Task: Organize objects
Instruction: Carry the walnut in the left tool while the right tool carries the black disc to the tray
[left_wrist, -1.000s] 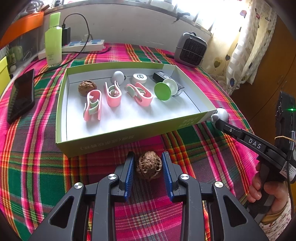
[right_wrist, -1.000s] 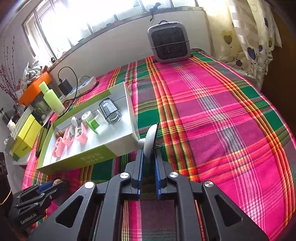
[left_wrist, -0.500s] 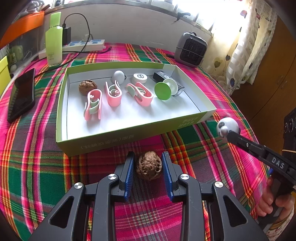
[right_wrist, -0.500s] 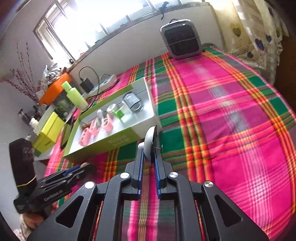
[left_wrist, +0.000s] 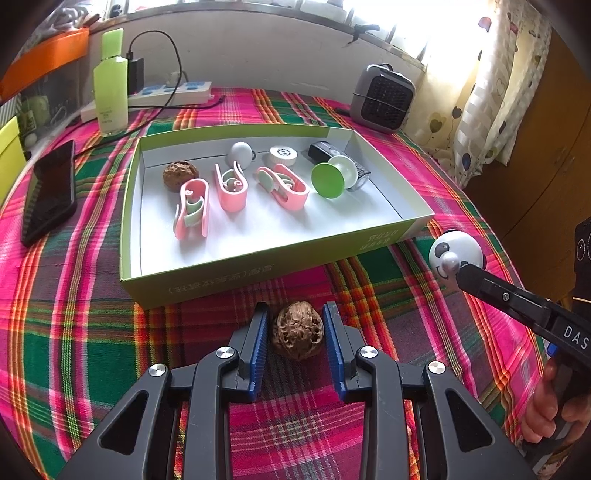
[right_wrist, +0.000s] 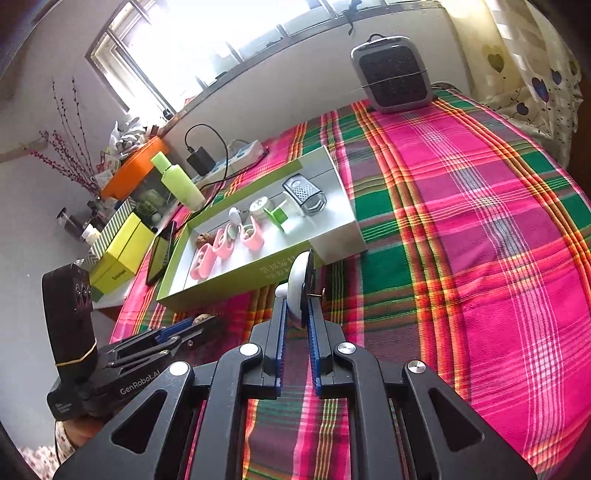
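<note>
Tongs on the right (right_wrist: 295, 314) grip a white panda-face suction hook (left_wrist: 456, 254), which over the past second has been lifted off the plaid desk (left_wrist: 424, 162) by the green box's (left_wrist: 236, 284) near right corner and now hangs in the air just right of it. Left tongs (left_wrist: 294, 332) remain open, their blue pads straddling a walnut (left_wrist: 297, 334) that sits on the cloth in front of the box's near wall, apparently without pinching it. Inside the box lie a second walnut (left_wrist: 180, 175), three pink clips (left_wrist: 229, 186), a green suction cup (left_wrist: 328, 181) and a small grater (right_wrist: 304, 194). With the hook raised, the drop into the box looks next; the walnut waits.
</note>
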